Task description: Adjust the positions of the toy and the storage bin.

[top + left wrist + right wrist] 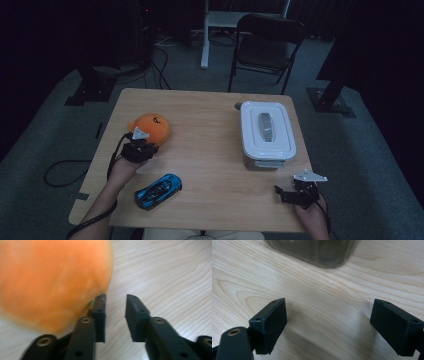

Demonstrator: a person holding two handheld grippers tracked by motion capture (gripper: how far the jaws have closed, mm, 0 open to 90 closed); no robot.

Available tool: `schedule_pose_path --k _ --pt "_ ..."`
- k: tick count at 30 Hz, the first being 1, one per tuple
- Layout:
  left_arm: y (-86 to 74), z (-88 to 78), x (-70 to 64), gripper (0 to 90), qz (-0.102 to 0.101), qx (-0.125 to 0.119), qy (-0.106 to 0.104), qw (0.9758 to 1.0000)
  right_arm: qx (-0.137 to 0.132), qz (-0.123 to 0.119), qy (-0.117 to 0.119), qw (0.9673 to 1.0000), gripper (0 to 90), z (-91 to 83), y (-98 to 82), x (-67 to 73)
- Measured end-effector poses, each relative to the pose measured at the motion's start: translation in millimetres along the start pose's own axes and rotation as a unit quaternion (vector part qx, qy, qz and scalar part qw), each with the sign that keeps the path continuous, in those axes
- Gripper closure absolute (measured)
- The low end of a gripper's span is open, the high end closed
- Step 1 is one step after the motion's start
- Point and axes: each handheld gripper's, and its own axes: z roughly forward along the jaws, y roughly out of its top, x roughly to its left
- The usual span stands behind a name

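An orange plush ball (152,127) with a small dark mark on top lies at the table's left side. In the left gripper view the ball (50,282) bulks large and blurred against the outer side of the left jaw. My left gripper (139,145) (116,298) sits just in front of the ball, jaws drawn close with only bare wood in the narrow gap. A blue toy car (158,191) rests near the front edge, right of my left forearm. At the front right corner my right gripper (282,195) (329,305) stands open over bare wood, holding nothing.
A white lidded container (265,132) with a grey handle stands at the right of the wooden table (200,110); its lower corner (319,252) lies ahead of the right jaws. A black folding chair (265,45) stands beyond the far edge. Cables lie on the floor at left.
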Motion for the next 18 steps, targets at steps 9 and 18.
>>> schedule_pose_path --k 9,18 --pt "-20.2 -21.5 24.8 51.1 -0.032 -0.005 0.039 0.9987 0.000 0.000 0.000 1.0000 13.4 0.0 0.0 0.0" --pt "-23.3 -9.2 39.1 49.3 -0.057 0.008 0.059 0.9966 0.000 0.002 -0.002 1.0000 13.5 0.0 0.0 -0.1"
